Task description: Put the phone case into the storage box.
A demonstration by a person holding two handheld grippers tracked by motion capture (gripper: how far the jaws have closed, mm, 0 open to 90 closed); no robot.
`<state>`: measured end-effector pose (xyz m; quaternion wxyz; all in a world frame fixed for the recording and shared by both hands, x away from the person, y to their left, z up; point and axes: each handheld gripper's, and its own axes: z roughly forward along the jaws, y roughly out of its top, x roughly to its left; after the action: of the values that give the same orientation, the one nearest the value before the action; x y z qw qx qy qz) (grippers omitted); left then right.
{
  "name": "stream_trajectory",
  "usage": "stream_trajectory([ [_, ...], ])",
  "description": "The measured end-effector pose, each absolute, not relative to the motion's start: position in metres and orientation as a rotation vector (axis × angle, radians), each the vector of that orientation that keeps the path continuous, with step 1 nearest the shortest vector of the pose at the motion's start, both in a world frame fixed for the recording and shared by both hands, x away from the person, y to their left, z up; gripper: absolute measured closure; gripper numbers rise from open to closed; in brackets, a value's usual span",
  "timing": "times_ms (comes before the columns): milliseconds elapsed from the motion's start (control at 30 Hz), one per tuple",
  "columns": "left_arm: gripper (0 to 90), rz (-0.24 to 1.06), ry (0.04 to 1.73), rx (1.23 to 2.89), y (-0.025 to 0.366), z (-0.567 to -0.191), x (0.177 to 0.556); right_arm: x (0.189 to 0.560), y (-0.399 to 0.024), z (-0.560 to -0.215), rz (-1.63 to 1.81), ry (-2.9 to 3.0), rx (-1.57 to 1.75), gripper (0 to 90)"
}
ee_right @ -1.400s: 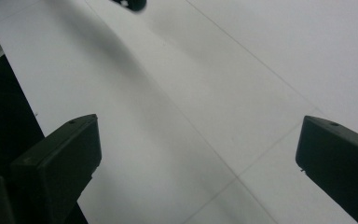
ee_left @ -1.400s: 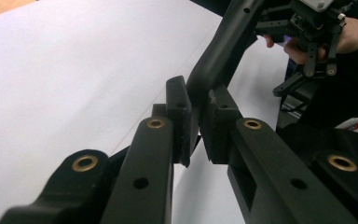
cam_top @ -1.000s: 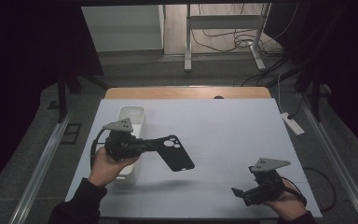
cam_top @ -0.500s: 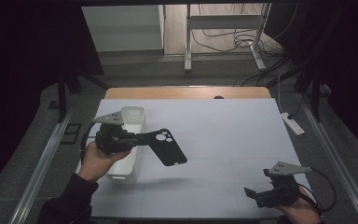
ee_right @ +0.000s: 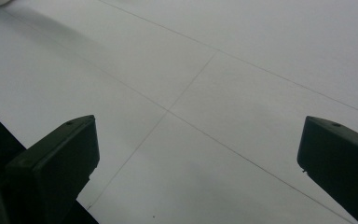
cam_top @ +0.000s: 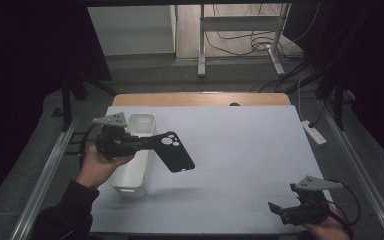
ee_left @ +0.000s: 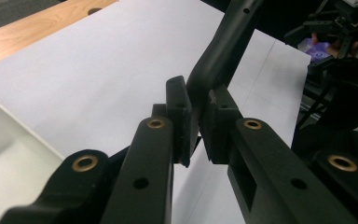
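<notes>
So the biggest thing here is the bench [cam_top: 240, 165], covered by a pale grey sheet with faint grid lines, with a strip of bare wood along its far edge.

Next down in size is the white bin [cam_top: 135, 165], a long narrow tub sitting at about 9 o'clock on the bench, its long side running from the near edge toward the far one.

Then the black phone case [cam_top: 172, 152]. It's up in the air, not lying on anything, hanging just beside the bin's right wall and casting a soft shadow on the sheet below it. Its camera cutout end is closest to the left tool [cam_top: 147, 144]; from there the case sticks out toward 4 o'clock, tilted down toward the bench. In the left gripper view you can see the left tool [ee_left: 196, 123] clamped tight on one edge of the case [ee_left: 223, 46], both pads squeezing the rim, with the rest of the case running up and away at roughly 1 o'clock from the jaws. The hand [cam_top: 97, 167] holding that tool is over the bench's left edge.

The right tool [cam_top: 275, 207] is way off at around 5 o'clock, near the front edge, well apart from the case and the bin. Its jaws stand wide apart with just bare sheet between them in the right gripper view [ee_right: 198, 154].
</notes>
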<state>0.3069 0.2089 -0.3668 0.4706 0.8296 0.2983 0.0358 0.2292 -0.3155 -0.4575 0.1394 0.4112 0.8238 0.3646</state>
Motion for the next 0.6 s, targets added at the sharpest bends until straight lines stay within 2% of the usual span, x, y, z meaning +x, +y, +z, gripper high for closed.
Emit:
stream_trajectory([
  [600,81.9,0.184,0.781,2.053,0.236,-0.342,0.305,0.231,-0.317,-0.458,1.048,2.390,1.212,0.0],
])
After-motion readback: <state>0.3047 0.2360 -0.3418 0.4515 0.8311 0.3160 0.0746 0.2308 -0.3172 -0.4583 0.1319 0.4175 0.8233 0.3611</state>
